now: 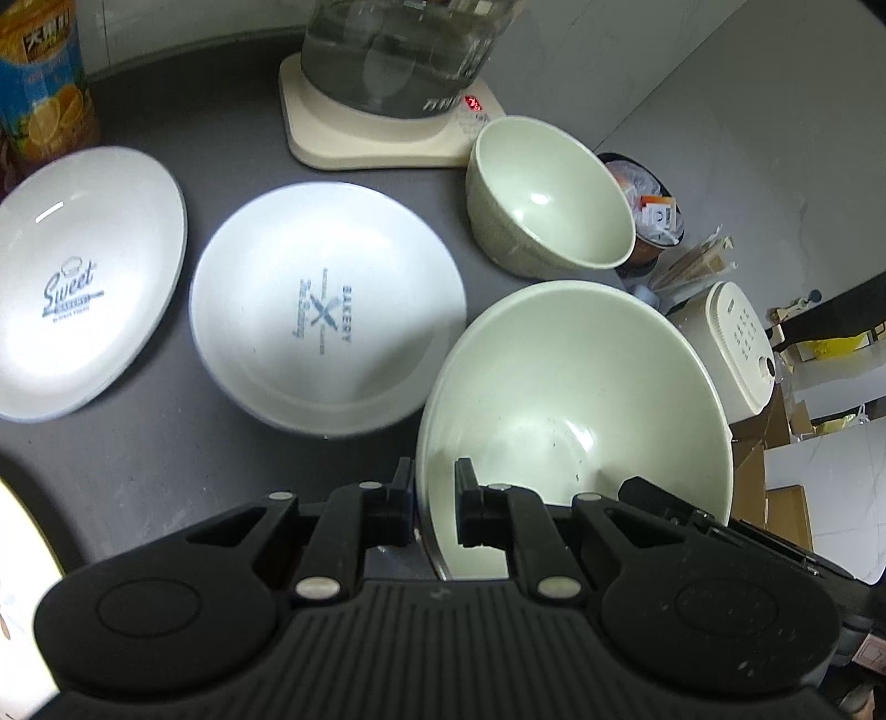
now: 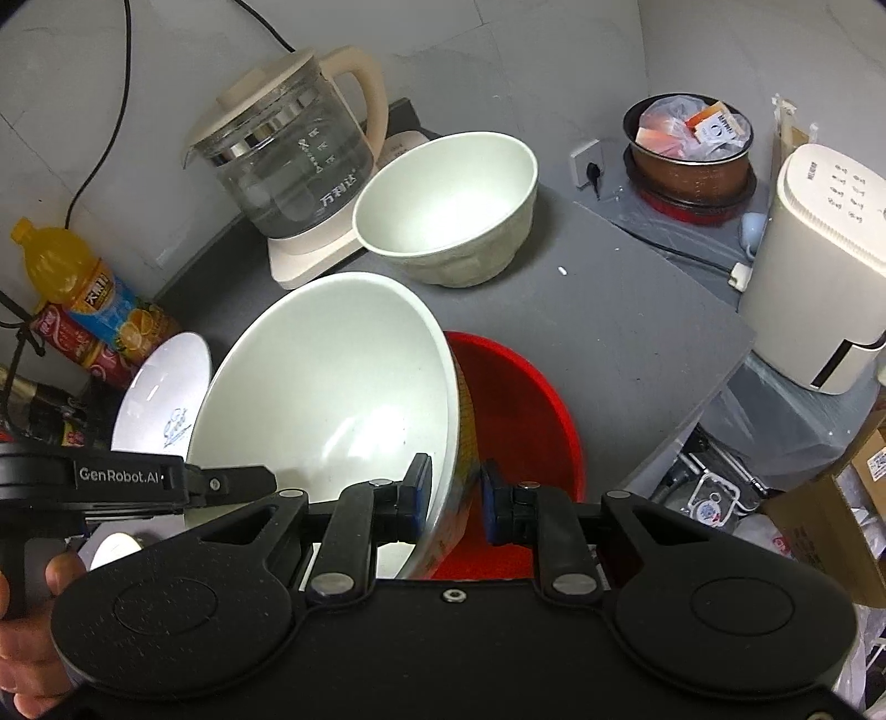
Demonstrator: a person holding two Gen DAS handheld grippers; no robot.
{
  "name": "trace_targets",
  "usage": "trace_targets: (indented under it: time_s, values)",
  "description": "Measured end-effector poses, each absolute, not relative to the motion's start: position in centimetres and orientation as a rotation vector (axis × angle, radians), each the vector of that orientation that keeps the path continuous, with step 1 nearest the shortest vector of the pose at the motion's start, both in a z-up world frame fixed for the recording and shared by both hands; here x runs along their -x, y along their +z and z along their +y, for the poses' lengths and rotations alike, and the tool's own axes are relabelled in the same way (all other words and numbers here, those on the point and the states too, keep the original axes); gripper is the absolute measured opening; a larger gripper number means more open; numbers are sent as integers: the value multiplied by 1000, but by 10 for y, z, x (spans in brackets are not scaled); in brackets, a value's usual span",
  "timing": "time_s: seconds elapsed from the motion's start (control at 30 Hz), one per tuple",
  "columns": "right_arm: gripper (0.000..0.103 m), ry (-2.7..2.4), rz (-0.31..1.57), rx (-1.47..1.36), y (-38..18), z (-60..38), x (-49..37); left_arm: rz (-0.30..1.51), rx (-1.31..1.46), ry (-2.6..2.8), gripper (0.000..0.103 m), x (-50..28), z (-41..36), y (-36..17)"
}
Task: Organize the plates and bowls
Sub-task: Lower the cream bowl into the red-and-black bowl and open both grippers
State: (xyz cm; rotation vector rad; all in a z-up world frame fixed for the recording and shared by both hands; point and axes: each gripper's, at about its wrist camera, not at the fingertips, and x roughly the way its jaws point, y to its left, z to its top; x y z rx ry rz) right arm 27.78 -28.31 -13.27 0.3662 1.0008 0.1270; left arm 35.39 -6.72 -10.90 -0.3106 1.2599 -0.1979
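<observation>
A large pale green bowl (image 1: 576, 399) (image 2: 332, 387) hangs tilted between both grippers. My left gripper (image 1: 434, 487) is shut on its near rim, one finger inside and one outside. On the opposite rim my right gripper (image 2: 455, 490) is shut the same way, with the bowl's patterned outer wall against the outer pad. A smaller pale green bowl (image 1: 548, 194) (image 2: 448, 205) stands on the dark counter behind it. Two white printed plates lie to the left, one marked Bakery (image 1: 326, 310) and one marked Sweet (image 1: 83, 277) (image 2: 160, 393).
A red basin (image 2: 520, 410) sits under the held bowl's right side. A glass kettle (image 1: 398, 50) (image 2: 288, 155) on a cream base stands at the back, a juice bottle (image 1: 39, 83) (image 2: 72, 277) far left. A white appliance (image 2: 819, 266) and a pot of packets (image 2: 686, 144) are right, past the counter edge.
</observation>
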Motion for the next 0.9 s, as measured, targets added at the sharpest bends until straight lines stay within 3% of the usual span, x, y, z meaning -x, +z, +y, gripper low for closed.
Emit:
trace_targets:
  time_s: [0.43,0.6,0.7,0.83,0.9]
  values:
    - [21,51,1017,-321,-147,-290,-287,1262,304,-185,11,-356,-68,-117]
    - [35,83,1013,-301,-140,-286,-290,1266,309,-172,11,-358,-68,-118]
    - [48,103,984,-286,-128,-289,-289,1257,304,-163,11,-360,-68,-113]
    - [48,112,950,-282,-118,-296,-286,1241,289,-159,17,-367,-70,-106]
    - [41,120,942,-287,-118,-300,-285,1232,284,-155,18,-369,-71,-103]
